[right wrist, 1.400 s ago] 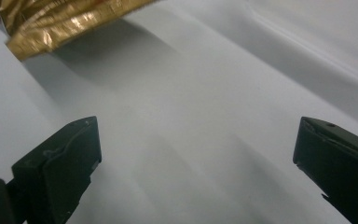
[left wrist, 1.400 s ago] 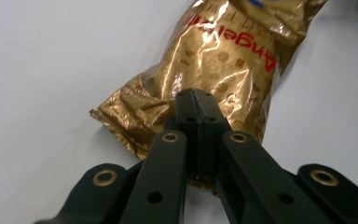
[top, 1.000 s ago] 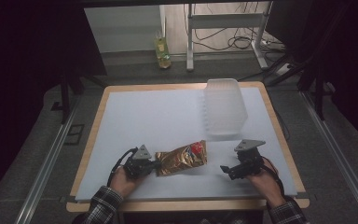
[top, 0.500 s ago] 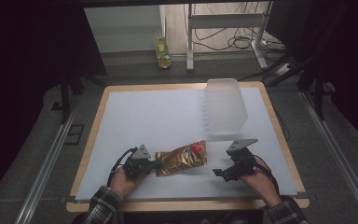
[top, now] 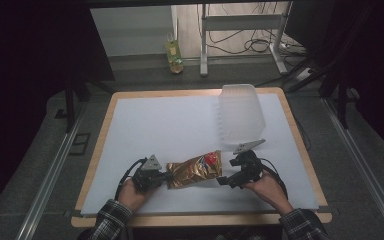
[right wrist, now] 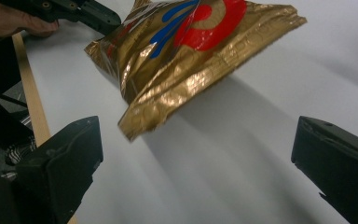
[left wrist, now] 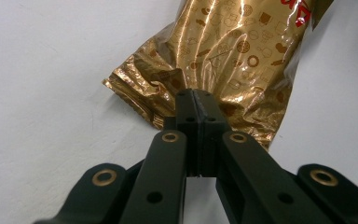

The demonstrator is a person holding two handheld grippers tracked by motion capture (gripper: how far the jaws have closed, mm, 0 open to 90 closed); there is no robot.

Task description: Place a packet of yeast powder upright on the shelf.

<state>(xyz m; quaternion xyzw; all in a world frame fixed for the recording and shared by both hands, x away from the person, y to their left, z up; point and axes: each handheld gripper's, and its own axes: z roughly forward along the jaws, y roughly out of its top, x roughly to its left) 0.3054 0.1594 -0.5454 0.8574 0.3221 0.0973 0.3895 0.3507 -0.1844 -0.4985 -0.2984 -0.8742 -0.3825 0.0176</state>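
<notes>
Bag [top: 195, 170] lies near the front edge of the white table [top: 155, 130], between my two grippers, its gold foil crinkled and a red and blue mark at its right end. My left gripper [top: 166, 176] has its jaws pressed together on the bag's crimped left edge; in the left gripper view I see the bag [left wrist: 223, 60] fan out beyond the closed black tips [left wrist: 196, 100]. In the right gripper view the bag [right wrist: 186, 51] looks raised off the table at its near end, with a shadow under it. My right gripper [top: 222, 181] sits just beside the bag's right end, not touching it, its jaws spread wide with nothing between them. A clear tub [top: 240, 112] stands behind the right gripper, well apart from the bag.
</notes>
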